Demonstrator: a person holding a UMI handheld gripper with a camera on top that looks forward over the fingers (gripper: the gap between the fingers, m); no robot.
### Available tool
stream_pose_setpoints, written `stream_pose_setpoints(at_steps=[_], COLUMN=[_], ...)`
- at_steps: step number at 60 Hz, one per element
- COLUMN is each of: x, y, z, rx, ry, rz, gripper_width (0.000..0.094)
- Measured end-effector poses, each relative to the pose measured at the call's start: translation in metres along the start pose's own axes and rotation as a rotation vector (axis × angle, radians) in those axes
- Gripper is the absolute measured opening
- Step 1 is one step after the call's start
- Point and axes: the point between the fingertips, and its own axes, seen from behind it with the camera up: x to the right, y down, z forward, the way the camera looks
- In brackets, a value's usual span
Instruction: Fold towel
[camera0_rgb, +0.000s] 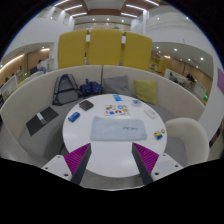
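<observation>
A light grey-blue towel (111, 129) lies flat on a round white table (80, 140), a little beyond my fingers. My gripper (112, 163) is open and empty, held above the near part of the table. Its two fingers with purple pads (76, 160) stand wide apart, with bare tabletop between them. Nothing is held.
Small items lie on the far part of the table: a dark phone-like object (86, 104), a colourful packet (117, 110), a small box (73, 118) and a white object (150, 113). A curved beige booth seat (30, 105) rings the table, with a backpack (66, 90), a laptop (41, 121) and a yellow cushion (146, 91).
</observation>
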Motion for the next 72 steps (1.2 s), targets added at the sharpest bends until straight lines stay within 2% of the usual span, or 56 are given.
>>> stream_pose_setpoints(at_steps=[16, 43, 49, 50, 51, 53, 58, 63, 68, 72], x=[-0.091, -0.119, -0.118, -0.119, -0.118, -0.123, -0.107, -0.112, -0.146, -0.17], y=[-0.013, 0.009, 0.015, 0.019, 0.024, 0.016, 0.018, 0.023, 0.028, 0.015], z=[0.09, 0.332, 0.372, 0.377, 0.381, 0.387, 0.391, 0.383, 0.36, 0.336], rx=[0.022, -0.013, -0.022, -0.032, -0.05, -0.011, -0.031, -0.088, -0.168, -0.174], ry=[-0.059, -0.002, 0.006, 0.003, 0.002, -0.018, 0.07, 0.074, -0.028, -0.089], rz=[-0.034, -0.048, -0.071, -0.079, -0.089, -0.076, -0.087, -0.094, 0.012, 0.043], gripper_width=[0.087, 0.0847, 0.075, 0.0709, 0.0626, 0.0459, 0.0044, 0.0023, 0.0021, 0.0021])
